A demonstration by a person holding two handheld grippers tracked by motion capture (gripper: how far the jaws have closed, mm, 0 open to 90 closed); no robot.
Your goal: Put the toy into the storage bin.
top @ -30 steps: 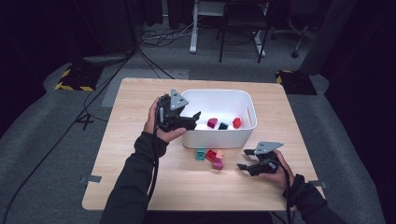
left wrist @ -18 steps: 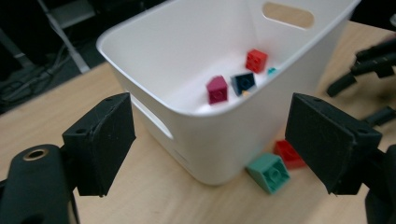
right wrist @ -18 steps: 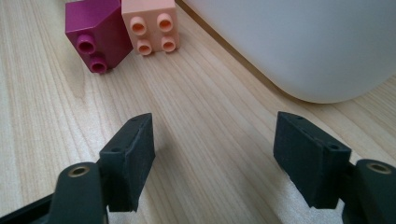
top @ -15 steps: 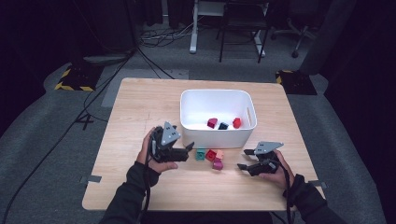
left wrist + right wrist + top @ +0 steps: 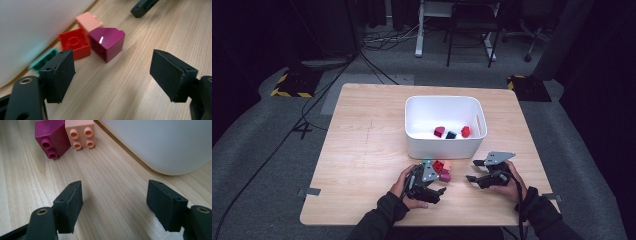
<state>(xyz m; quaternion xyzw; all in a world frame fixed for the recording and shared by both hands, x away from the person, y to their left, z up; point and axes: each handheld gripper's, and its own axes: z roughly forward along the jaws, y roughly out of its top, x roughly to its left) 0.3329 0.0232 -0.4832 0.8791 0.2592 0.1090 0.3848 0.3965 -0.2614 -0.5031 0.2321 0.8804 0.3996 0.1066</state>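
The left claw (image 5: 112, 75), jaws wide with nothing between them though just closing slightly, faces the magenta block (image 5: 107, 43) beside the white bin (image 5: 445, 125); the right claw (image 5: 115, 202) gapes wide, empty.

A pale wooden table (image 5: 362, 165) with a fine straight grain and a matt, lightly sealed finish carries a smooth white plastic bin (image 5: 444, 145) with a soft satin sheen. Beside it lie moulded plastic building bricks: a glossy magenta brick (image 5: 107, 42) catching a bright glint of light, a red brick (image 5: 75, 45) and a peach brick (image 5: 88, 21) with a duller shine, and a teal brick (image 5: 41, 61), blurred. The left gripper (image 5: 112, 75) has matt black pads (image 5: 58, 75) with rough-cut edges; a grey plate tops the right gripper (image 5: 476, 171). The floor is grey carpet (image 5: 267, 150).
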